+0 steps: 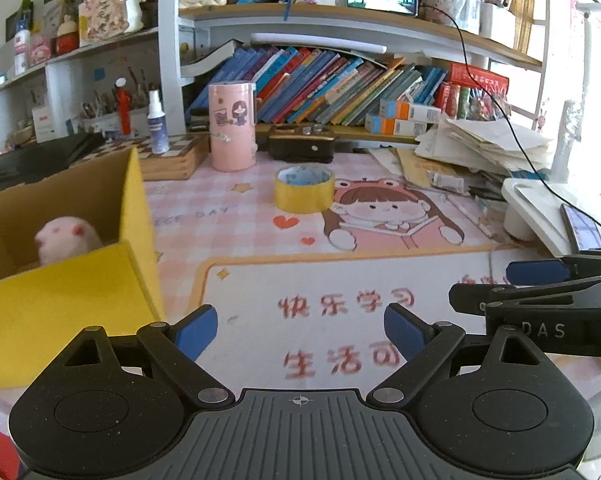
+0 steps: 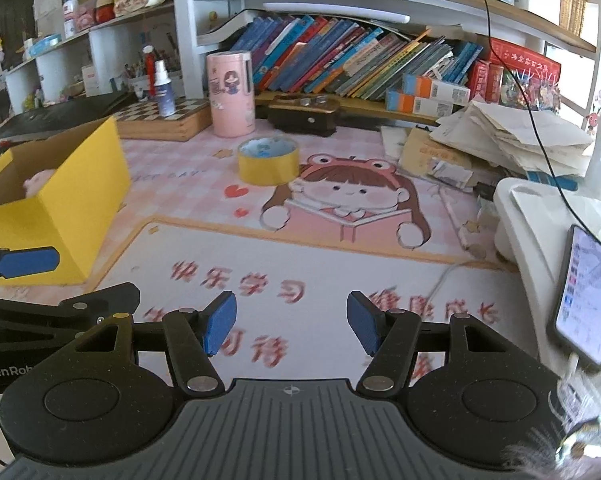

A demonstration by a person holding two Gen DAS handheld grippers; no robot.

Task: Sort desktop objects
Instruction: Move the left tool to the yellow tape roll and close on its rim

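Note:
A yellow cardboard box (image 1: 80, 300) (image 2: 72, 196) stands at the left of the desk with a pink plush toy (image 1: 66, 240) (image 2: 40, 182) inside it. A yellow tape roll (image 1: 304, 189) (image 2: 268, 162) lies further back on the pink cartoon desk mat (image 1: 340, 280) (image 2: 320, 264). A pink cylinder tin (image 1: 232, 126) (image 2: 230, 94) stands behind it. My left gripper (image 1: 300, 332) hovers open over the mat, nothing between its blue pads. My right gripper (image 2: 290, 320) is open too, empty, narrower. Each gripper shows at the other view's edge.
Behind stand a chessboard box (image 1: 172, 156) with a spray bottle (image 1: 157, 122), a dark wooden case (image 1: 300, 144), leaning books (image 1: 340, 84) and a paper pile (image 1: 488, 144). A white stand (image 2: 540, 220) with a lit phone (image 2: 584, 296) and cable is at the right.

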